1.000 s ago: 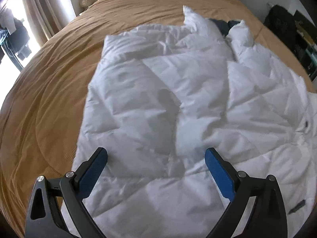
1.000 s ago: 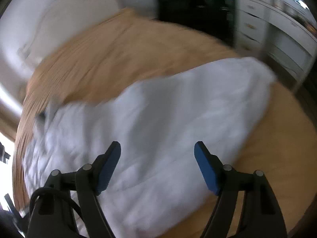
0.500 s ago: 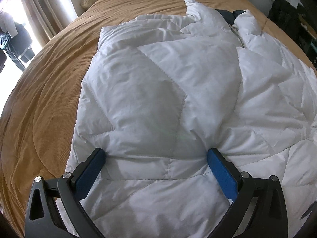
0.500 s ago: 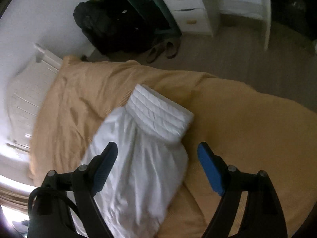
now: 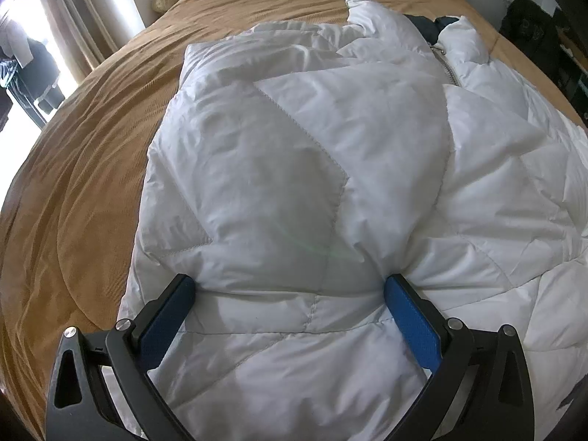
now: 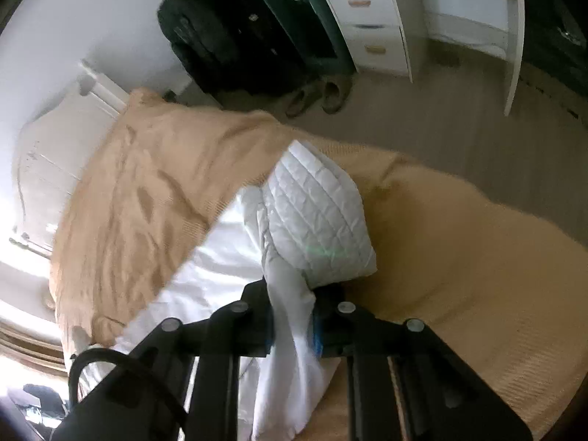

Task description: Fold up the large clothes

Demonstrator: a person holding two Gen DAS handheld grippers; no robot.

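A large white quilted puffer jacket (image 5: 330,169) lies spread on a bed with a tan cover (image 5: 84,169). Its collar and zipper (image 5: 446,62) are at the far end. My left gripper (image 5: 290,290) is open, its blue pads pressed down on the jacket's padded body near the left edge. In the right wrist view, my right gripper (image 6: 292,312) is shut on the jacket's sleeve (image 6: 290,294), just below the quilted cuff (image 6: 316,217), which sticks up past the fingers above the tan cover (image 6: 441,242).
A white headboard (image 6: 55,147) is behind the bed. A black bag (image 6: 198,40), shoes (image 6: 323,95) and white drawers (image 6: 367,18) stand on the floor beside the bed. Curtains and a window (image 5: 44,36) are at the left.
My right gripper has closed on the sleeve by the cuff; it was open around it before. My left gripper has pressed lower onto the jacket and stays open.
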